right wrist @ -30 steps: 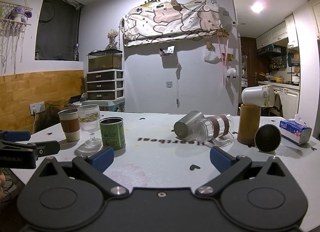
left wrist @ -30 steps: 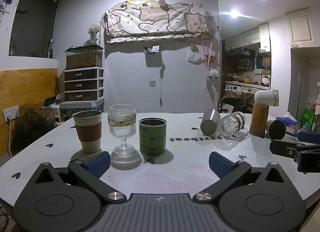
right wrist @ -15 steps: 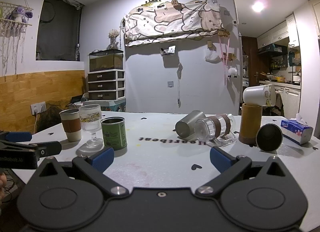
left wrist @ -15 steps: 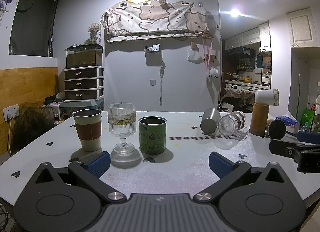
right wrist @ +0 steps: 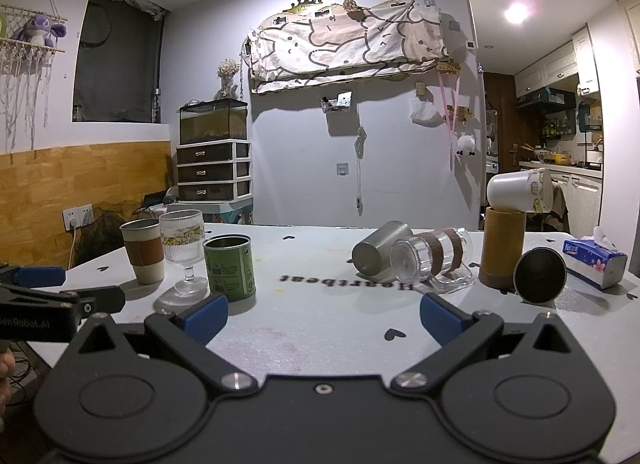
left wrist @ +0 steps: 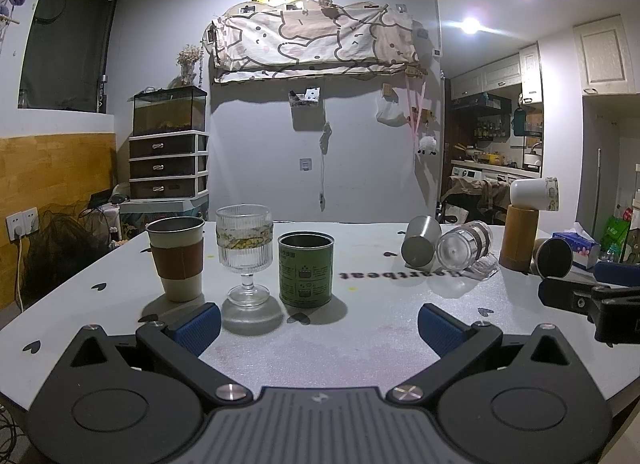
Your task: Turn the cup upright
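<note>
Several cups lie on their sides on the white table [right wrist: 320,328]: a steel cup [right wrist: 378,254], a clear glass mug with brown bands [right wrist: 430,258], and a dark metal cup [right wrist: 540,276]. A white paper cup [right wrist: 518,190] lies on top of an upright bamboo tube [right wrist: 502,250]. They also show in the left wrist view: steel cup [left wrist: 420,240], glass mug [left wrist: 464,244], dark cup [left wrist: 554,258]. My left gripper [left wrist: 319,324] is open and empty, near the table's front. My right gripper [right wrist: 324,316] is open and empty, in front of the fallen cups.
Upright at the left stand a sleeved coffee cup [left wrist: 176,258], a ribbed stemmed glass [left wrist: 245,256] and a green tin [left wrist: 306,270]. A tissue pack [right wrist: 594,264] lies at the far right. The other gripper's fingers show at each view's edge.
The right gripper has drifted slightly, so the fallen cups sit a little lower and nearer in its view. The left view is nearly unchanged.
</note>
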Demonstrator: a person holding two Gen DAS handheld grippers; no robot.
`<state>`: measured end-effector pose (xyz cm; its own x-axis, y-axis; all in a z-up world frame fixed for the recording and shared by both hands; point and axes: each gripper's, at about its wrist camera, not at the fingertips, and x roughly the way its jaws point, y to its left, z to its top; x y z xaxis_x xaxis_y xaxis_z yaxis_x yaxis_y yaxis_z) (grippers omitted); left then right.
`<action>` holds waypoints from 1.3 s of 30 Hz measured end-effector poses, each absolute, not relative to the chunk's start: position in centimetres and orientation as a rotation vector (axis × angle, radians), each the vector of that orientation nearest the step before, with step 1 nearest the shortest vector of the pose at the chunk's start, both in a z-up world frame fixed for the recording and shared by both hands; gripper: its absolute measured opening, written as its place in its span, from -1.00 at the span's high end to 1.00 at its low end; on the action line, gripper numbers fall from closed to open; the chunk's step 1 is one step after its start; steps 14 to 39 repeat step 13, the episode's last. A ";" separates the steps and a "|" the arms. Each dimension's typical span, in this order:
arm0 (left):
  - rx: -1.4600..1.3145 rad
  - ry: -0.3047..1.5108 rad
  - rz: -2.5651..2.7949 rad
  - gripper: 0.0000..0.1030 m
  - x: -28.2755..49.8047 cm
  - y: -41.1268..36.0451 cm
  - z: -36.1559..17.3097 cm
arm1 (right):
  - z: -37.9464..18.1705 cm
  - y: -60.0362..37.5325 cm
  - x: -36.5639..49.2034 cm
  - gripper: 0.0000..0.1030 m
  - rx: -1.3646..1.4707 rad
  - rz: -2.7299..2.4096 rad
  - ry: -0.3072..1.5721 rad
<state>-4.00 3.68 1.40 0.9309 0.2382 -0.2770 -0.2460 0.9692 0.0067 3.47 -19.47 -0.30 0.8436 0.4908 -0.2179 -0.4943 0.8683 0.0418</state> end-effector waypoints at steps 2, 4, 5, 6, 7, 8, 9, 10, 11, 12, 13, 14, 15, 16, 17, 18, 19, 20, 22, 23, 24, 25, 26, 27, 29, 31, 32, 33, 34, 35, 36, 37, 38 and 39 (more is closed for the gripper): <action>-0.029 0.280 0.248 -1.00 -4.0 3.7 1.4 | -0.3 -19.5 3.5 -1.00 -0.016 0.520 0.225; -0.028 0.280 0.248 -1.00 -4.0 3.7 1.4 | -0.3 -19.5 3.5 -1.00 -0.016 0.520 0.226; -0.028 0.280 0.248 -1.00 -4.0 3.7 1.4 | -0.3 -19.5 3.5 -1.00 -0.016 0.520 0.226; -0.028 0.280 0.248 -1.00 -4.0 3.7 1.4 | -0.4 -19.3 3.4 -1.00 -0.017 0.520 0.226; -0.028 0.280 0.248 -1.00 -4.0 3.7 1.4 | -0.4 -19.2 3.3 -1.00 -0.016 0.520 0.226; -0.028 0.280 0.248 -1.00 -4.0 3.7 1.5 | -0.3 -19.3 3.4 -1.00 -0.016 0.520 0.226; -0.028 0.280 0.248 -1.00 -4.0 3.7 1.4 | -0.3 -19.3 3.4 -1.00 -0.017 0.521 0.226; -0.028 0.280 0.249 -1.00 -4.0 3.7 1.5 | -0.3 -19.3 3.4 -1.00 -0.016 0.521 0.226; -0.028 0.282 0.250 -1.00 -4.0 3.7 1.3 | -0.4 -19.2 3.3 -1.00 -0.016 0.521 0.227; -0.028 0.283 0.252 -1.00 -4.0 3.7 1.1 | -0.3 -19.3 3.4 -1.00 -0.016 0.520 0.227; -0.028 0.284 0.252 -1.00 -4.0 3.8 0.9 | -0.3 -19.3 3.4 -1.00 -0.016 0.520 0.227; -0.028 0.284 0.252 -1.00 -4.0 3.8 0.9 | -0.3 -19.3 3.4 -1.00 -0.016 0.520 0.227; -0.028 0.284 0.252 -1.00 -4.0 3.8 0.9 | -0.3 -19.3 3.4 -1.00 -0.016 0.520 0.227; -0.028 0.284 0.252 -1.00 -4.0 3.8 0.9 | -0.3 -19.3 3.4 -1.00 -0.016 0.520 0.227; -0.028 0.284 0.252 -1.00 -4.0 3.8 0.9 | -0.3 -19.3 3.4 -1.00 -0.016 0.520 0.227; -0.028 0.284 0.252 -1.00 -4.0 3.8 0.9 | -0.3 -19.3 3.4 -1.00 -0.016 0.520 0.227; -0.028 0.284 0.252 -1.00 -4.0 3.8 0.9 | -0.3 -19.3 3.4 -1.00 -0.016 0.520 0.227; -0.028 0.284 0.252 -1.00 -4.0 3.8 0.9 | -0.3 -19.3 3.4 -1.00 -0.016 0.520 0.227; -0.028 0.284 0.252 -1.00 -4.0 3.8 0.9 | -0.3 -19.3 3.4 -1.00 -0.016 0.520 0.227; -0.028 0.284 0.252 -1.00 -4.0 3.8 0.9 | -0.3 -19.3 3.4 -1.00 -0.016 0.520 0.227; -0.028 0.284 0.252 -1.00 -4.0 3.8 0.9 | -0.3 -19.3 3.4 -1.00 -0.016 0.520 0.227; -0.028 0.284 0.252 -1.00 -4.0 3.8 0.9 | -0.3 -19.3 3.4 -1.00 -0.016 0.520 0.227; -0.028 0.284 0.252 -1.00 -4.0 3.8 0.9 | -0.3 -19.3 3.4 -1.00 -0.016 0.520 0.227; -0.028 0.284 0.252 -1.00 -4.0 3.8 0.9 | -0.3 -19.3 3.4 -1.00 -0.016 0.520 0.227; -0.028 0.284 0.252 -1.00 -4.0 3.8 0.9 | -0.3 -19.3 3.4 -1.00 -0.016 0.520 0.227; -0.028 0.284 0.252 -1.00 -4.0 3.8 0.9 | -0.3 -19.3 3.4 -1.00 -0.016 0.520 0.227; -0.028 0.284 0.252 -1.00 -4.0 3.8 0.9 | -0.3 -19.3 3.4 -1.00 -0.016 0.520 0.227; -0.028 0.284 0.252 -1.00 -4.0 3.8 0.9 | -0.3 -19.3 3.4 -1.00 -0.016 0.520 0.227; -0.028 0.284 0.252 -1.00 -4.0 3.8 0.9 | -0.3 -19.3 3.4 -1.00 -0.016 0.520 0.227; -0.028 0.284 0.252 -1.00 -4.0 3.8 0.9 | -0.3 -19.3 3.4 -1.00 -0.016 0.520 0.227; -0.028 0.284 0.252 -1.00 -4.0 3.8 0.9 | -0.3 -19.3 3.4 -1.00 -0.016 0.520 0.227; -0.028 0.284 0.252 -1.00 -4.0 3.8 0.9 | -0.3 -19.3 3.4 -1.00 -0.016 0.520 0.227; -0.028 0.284 0.252 -1.00 -4.0 3.8 0.9 | -0.3 -19.3 3.4 -1.00 -0.016 0.520 0.227; -0.028 0.284 0.252 -1.00 -4.0 3.8 0.9 | -0.3 -19.3 3.4 -1.00 -0.016 0.520 0.227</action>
